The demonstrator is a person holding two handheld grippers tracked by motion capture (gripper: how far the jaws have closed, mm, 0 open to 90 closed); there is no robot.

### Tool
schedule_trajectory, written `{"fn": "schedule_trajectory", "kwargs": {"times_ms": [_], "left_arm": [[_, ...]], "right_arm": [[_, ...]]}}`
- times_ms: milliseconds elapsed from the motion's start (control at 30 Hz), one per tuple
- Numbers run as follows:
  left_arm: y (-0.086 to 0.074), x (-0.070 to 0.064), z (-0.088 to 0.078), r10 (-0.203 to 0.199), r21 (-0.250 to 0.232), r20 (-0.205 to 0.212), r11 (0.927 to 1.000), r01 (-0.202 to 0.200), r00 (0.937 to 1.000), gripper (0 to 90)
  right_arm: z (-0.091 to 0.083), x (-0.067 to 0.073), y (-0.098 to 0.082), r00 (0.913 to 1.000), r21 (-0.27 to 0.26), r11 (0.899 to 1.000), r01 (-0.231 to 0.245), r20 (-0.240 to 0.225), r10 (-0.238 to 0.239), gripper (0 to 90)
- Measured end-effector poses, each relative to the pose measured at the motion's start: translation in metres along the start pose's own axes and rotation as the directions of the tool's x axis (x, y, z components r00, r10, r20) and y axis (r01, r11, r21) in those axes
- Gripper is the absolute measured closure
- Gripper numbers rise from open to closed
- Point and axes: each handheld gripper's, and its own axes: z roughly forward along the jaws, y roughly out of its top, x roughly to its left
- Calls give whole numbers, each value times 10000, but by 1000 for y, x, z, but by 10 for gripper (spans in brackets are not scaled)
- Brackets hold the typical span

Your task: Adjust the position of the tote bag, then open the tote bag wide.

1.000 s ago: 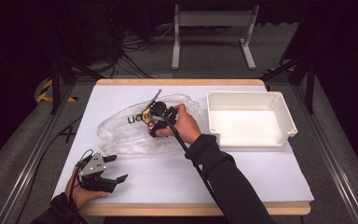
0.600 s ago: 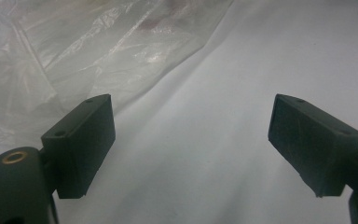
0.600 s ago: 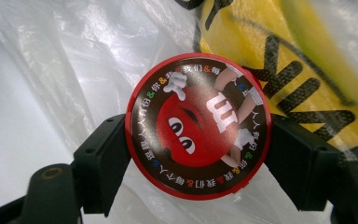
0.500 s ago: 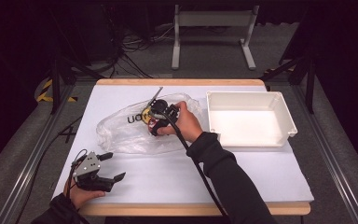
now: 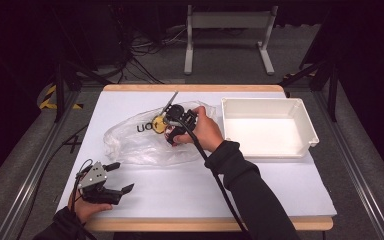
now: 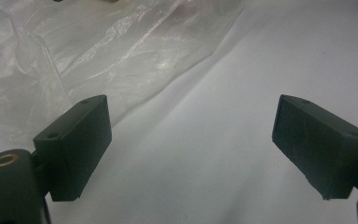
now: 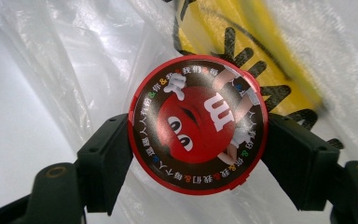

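The right gripper [image 5: 172,127] reaches over the clear plastic bag [image 5: 130,142] in the middle of the table [image 5: 280,185], its jaws squeezing a round red M&M's candy tin [image 7: 198,123]. The left gripper [image 5: 112,180] rests near the front edge, level, with its jaws wide apart and holding nothing.

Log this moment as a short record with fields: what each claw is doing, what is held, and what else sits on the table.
right claw: shut on the round red candy tin, jaws pressing its two sides
tin's place: at the clear plastic bag, over its crumpled film
beside the tin: a yellow item with black marks, inside the bag
left claw: open, nothing between the jaws, near the table's front left corner, apart from the bag; its jaws have just been opening
white bin: right of the bag, nothing seen in it
table: white top
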Motion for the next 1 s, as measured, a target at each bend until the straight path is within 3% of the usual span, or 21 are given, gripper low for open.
{"fn": "schedule_trajectory", "kwargs": {"times_ms": [200, 433, 667, 1000], "left_arm": [[0, 1, 1, -25, 142, 88, 9999, 24, 10000, 126], [0, 1, 1, -89, 81, 146, 9999, 88, 9999, 127], [0, 0, 1, 22, 139, 90, 9999, -23, 10000, 135], [0, 0, 2, 5, 202, 52, 9998, -6, 10000, 135]], "right_arm": [[4, 0, -3, 9999, 55, 9999, 95, 39, -95, 269], [-9, 0, -4, 9999, -185, 9998, 107, -12, -107, 269], [-20, -4, -8, 9998, -333, 9993, -165, 60, 167, 269], [-36, 0, -8, 9997, -419, 9990, 176, 163, -169, 269]]}}
